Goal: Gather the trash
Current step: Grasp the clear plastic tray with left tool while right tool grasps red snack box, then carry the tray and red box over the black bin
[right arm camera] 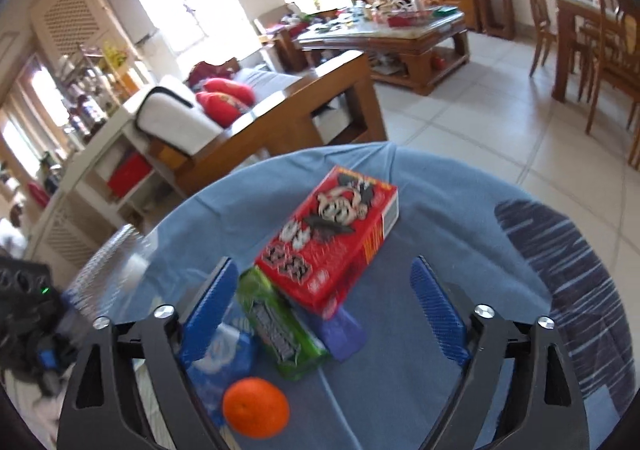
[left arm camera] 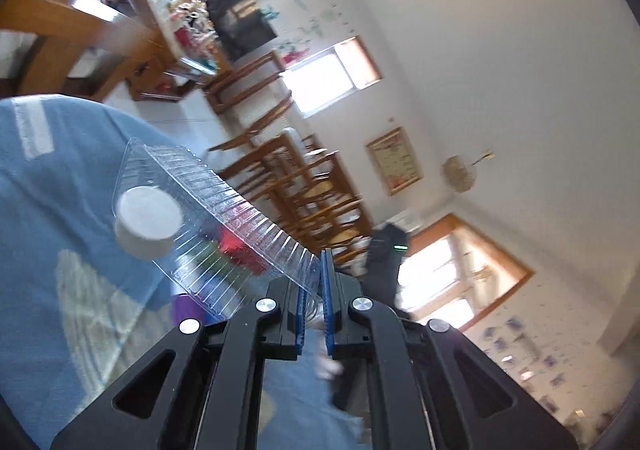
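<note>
The left claw [left arm camera: 314, 282], its blue pads nearly together, pinches the rim of a clear ribbed plastic clamshell container [left arm camera: 208, 217] and holds it tilted above the blue-covered bench [left arm camera: 60, 209]; a pale round puck-like piece [left arm camera: 146, 221] shows through its wall, though whether that sits inside the container or behind it is hard to say through the plastic. So one piece of trash appears picked up but not yet dropped anywhere, and no bin or bag shows in either view.

The right claw [right arm camera: 324, 302] hangs with its jaws spread wide and empty over what is left on the bench: an orange [right arm camera: 256, 412] nearest the camera, a blue-and-white packet [right arm camera: 218, 362] by the claw's left pad, a green wrapper [right arm camera: 280, 326] lying just under the edge of a red printed box [right arm camera: 332, 234], and a purple item [right arm camera: 344, 330] poking out from beneath that box. By this reading the collection has barely begun, with most of the pile untouched. Beyond the bench lie a tiled floor [right arm camera: 460, 121], a sofa with red cushions [right arm camera: 224, 97] and a cluttered coffee table [right arm camera: 384, 29].
</note>
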Motion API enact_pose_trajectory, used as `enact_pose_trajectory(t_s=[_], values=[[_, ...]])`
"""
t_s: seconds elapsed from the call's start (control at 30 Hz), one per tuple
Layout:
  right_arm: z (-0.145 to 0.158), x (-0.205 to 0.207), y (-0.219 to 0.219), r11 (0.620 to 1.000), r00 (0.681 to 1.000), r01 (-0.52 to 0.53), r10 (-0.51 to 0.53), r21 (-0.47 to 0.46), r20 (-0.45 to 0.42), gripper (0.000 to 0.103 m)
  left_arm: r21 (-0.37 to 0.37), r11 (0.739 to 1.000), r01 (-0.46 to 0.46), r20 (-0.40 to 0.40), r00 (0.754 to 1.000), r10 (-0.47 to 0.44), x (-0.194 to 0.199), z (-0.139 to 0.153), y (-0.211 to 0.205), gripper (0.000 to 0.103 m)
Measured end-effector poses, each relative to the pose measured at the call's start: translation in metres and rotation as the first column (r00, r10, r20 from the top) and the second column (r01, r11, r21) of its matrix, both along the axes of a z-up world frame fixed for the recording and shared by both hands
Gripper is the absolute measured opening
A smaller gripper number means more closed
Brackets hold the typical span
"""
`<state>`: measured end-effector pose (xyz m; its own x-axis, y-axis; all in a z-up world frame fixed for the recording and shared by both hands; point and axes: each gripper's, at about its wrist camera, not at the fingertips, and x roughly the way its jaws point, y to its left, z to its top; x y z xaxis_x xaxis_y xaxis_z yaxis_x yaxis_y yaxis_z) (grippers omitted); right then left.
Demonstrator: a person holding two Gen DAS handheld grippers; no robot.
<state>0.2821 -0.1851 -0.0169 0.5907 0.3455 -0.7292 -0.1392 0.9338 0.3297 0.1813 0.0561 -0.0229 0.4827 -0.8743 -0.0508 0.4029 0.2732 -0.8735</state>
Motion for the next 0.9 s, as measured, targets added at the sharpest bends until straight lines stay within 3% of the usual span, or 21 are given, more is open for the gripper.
enact_pose_trajectory(t_s=[0.17, 0.23, 0.27, 0.4, 0.5, 0.73, 0.9], values=[[-0.013, 0.020, 0.021, 0.996, 0.997, 0.055, -0.059, -0.070, -0.050, 0.089, -0.145, 0.986, 0.081, 0.027, 0.997, -0.078, 0.004, -0.001, 0.003, 0.008], [-0.017, 0.021, 0.027, 0.991, 0.996, 0.066, -0.072, -0.120, -0.046, 0.082, -0.195, 0.975, 0.112, 0.028, 0.994, -0.108, 0.006, -0.003, 0.001, 0.008], [-0.021, 0.021, 0.030, 0.989, 0.996, 0.060, -0.067, -0.133, -0.053, 0.072, -0.203, 0.972, 0.115, 0.026, 0.993, -0.112, 0.006, -0.004, 0.000, 0.008], [-0.021, 0.016, 0.030, 0.986, 0.998, 0.050, -0.058, -0.159, -0.041, 0.066, -0.176, 0.978, 0.113, 0.031, 0.994, -0.109, 0.006, -0.001, -0.004, 0.008], [-0.016, 0.008, 0.028, 0.989, 0.998, 0.054, -0.059, -0.140, -0.026, 0.053, -0.133, 0.985, 0.113, 0.038, 0.993, -0.109, 0.002, 0.005, -0.011, 0.008], [0.009, -0.039, 0.004, 0.996, 0.998, 0.067, -0.066, -0.060, 0.024, 0.051, 0.053, 0.996, 0.072, 0.116, 0.990, -0.078, -0.015, 0.027, -0.025, 0.008], [0.031, -0.092, -0.018, 0.997, 0.994, 0.068, -0.071, 0.045, 0.079, 0.051, 0.238, 0.971, 0.014, 0.215, 0.974, -0.067, -0.040, 0.049, -0.050, 0.008]])
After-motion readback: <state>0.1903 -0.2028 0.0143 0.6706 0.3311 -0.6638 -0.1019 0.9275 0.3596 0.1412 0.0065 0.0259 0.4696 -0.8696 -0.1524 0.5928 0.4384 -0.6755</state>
